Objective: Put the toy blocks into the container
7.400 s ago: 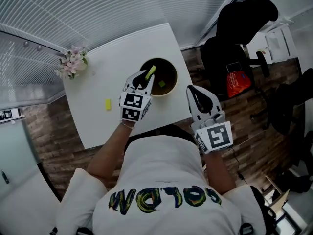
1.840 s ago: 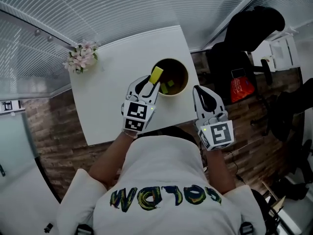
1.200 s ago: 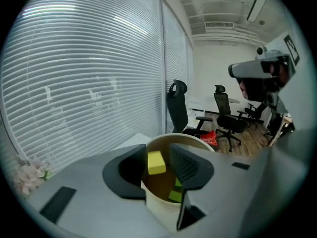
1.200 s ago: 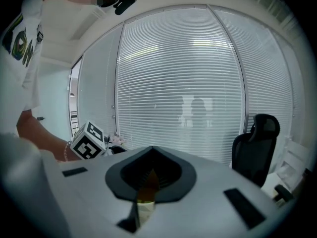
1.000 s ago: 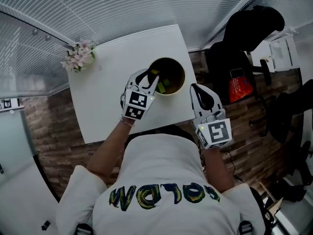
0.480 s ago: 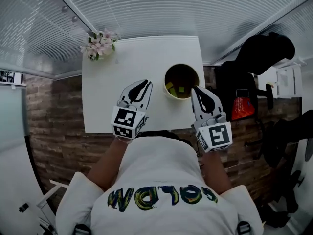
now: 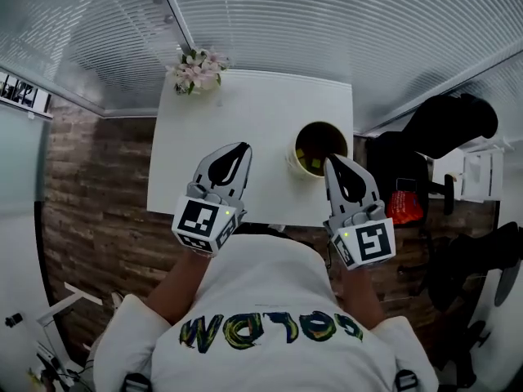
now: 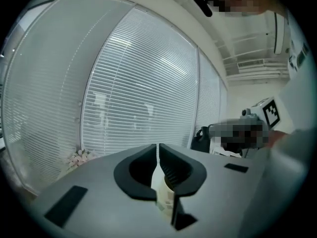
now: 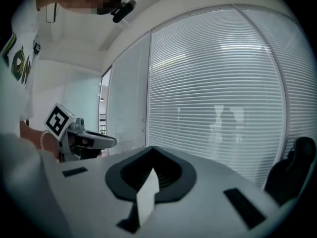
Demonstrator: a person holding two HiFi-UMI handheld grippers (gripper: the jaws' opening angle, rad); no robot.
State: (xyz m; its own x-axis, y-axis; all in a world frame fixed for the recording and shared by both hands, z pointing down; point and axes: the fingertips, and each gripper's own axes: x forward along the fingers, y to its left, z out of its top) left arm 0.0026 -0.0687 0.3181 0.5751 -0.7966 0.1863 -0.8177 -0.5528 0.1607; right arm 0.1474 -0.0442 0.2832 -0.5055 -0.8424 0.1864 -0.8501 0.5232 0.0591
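Head view, container (image 7: 293, 158) of blocks (image 7: 314, 162) beside shut right tongs (image 7: 331, 162), left tongs (image 7: 243, 147) closing empty.

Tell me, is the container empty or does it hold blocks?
Holds blocks: yellow-green pieces show inside the container, which stands on the table, in the head view.

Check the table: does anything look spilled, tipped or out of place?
Nothing stands out. The container stands upright near the table's right edge with yellow-green blocks inside; no block lies loose on the tabletop. The flowers sit at its far corner.
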